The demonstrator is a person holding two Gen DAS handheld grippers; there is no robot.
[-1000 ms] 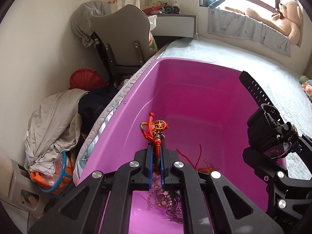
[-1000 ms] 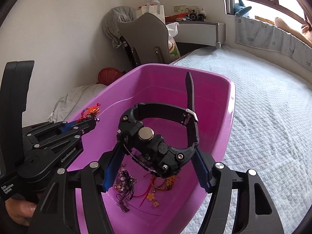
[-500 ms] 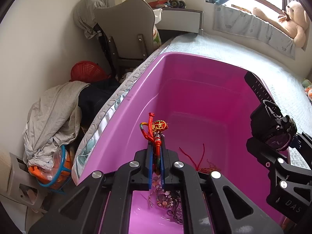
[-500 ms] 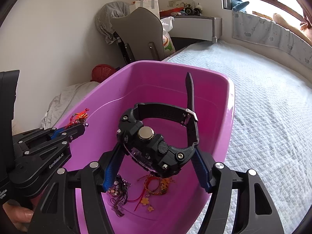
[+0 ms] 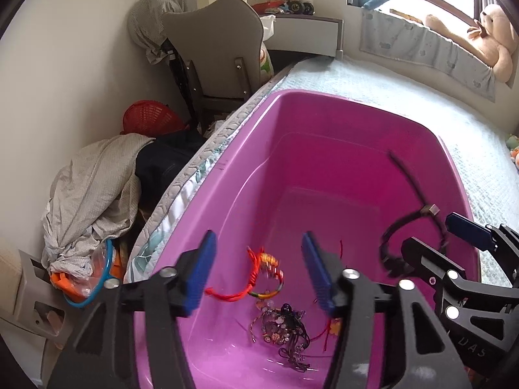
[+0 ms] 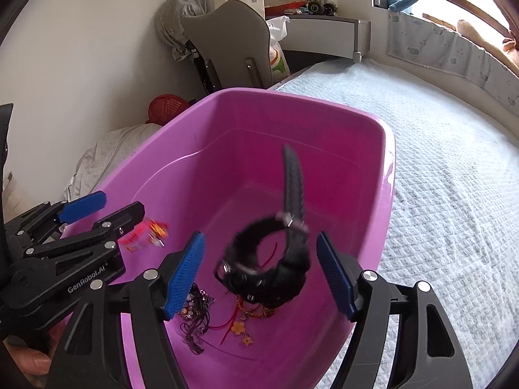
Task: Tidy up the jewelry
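A pink plastic bin stands on the bed. My left gripper is open above its near end; a red braided bracelet, blurred, is falling free between its fingers. It also shows in the right wrist view. My right gripper is open over the bin; a black wristwatch, blurred, is dropping between its fingers. The watch shows in the left wrist view too. A tangle of beaded jewelry and flower charms lie on the bin floor.
The bed's pale quilt spreads to the right. A grey chair, a red basket and heaped clothes stand on the left by the wall. A plush bear sits on the window sill.
Both grippers have opened. The red bracelet has left the left gripper and the black watch has left the right gripper; both are dropping into the bin.
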